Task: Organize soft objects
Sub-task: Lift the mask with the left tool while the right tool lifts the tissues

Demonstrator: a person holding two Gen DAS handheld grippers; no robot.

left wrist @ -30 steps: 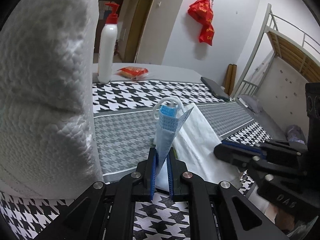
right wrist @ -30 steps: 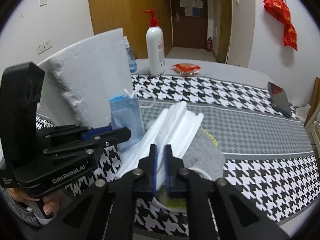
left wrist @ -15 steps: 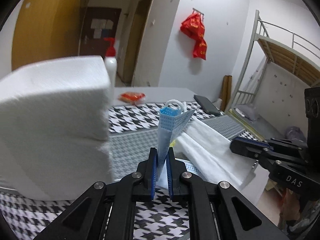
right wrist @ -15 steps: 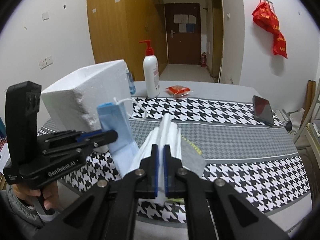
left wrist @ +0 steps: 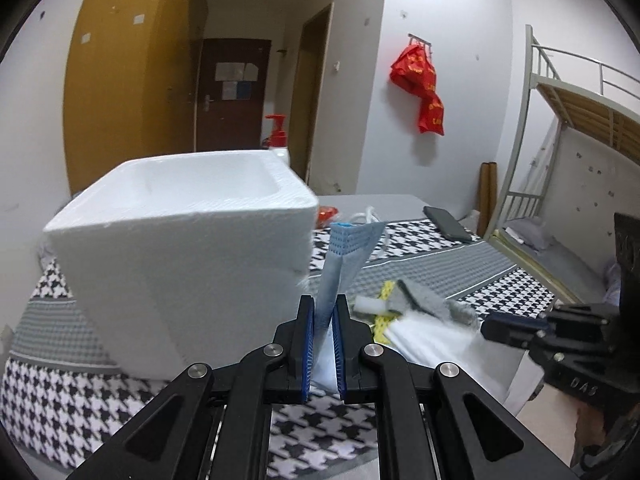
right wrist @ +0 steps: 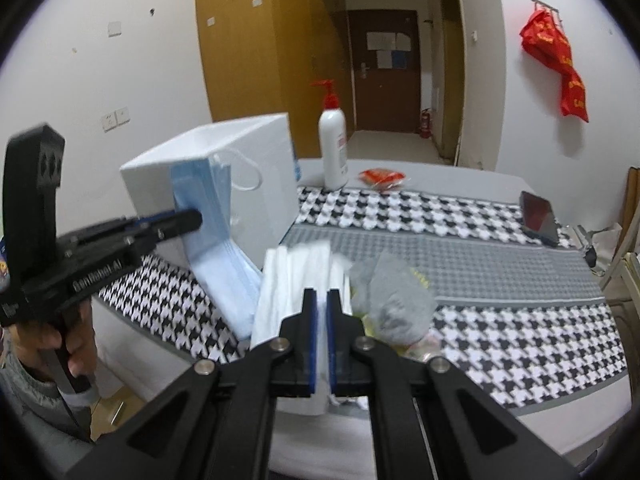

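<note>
Both tongs are clamping shut on masks: your left gripper (left wrist: 323,344) is pinching the blue masks (right wrist: 208,216) near one edge, and your right gripper (right wrist: 322,340) is pinching the white masks (right wrist: 296,276). You are holding both bundles above the checked tablecloth (right wrist: 500,336), the blue one just beside the foam box (left wrist: 192,248). They are looking light, limp and slippery between layers, so you are wise gripping across the whole stack's edge; the thin ear loop (right wrist: 248,172) is dangling and could snag the rim.

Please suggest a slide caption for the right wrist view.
Right tool clamps white masks while left tool lifts blue masks beside a white foam box.
</note>
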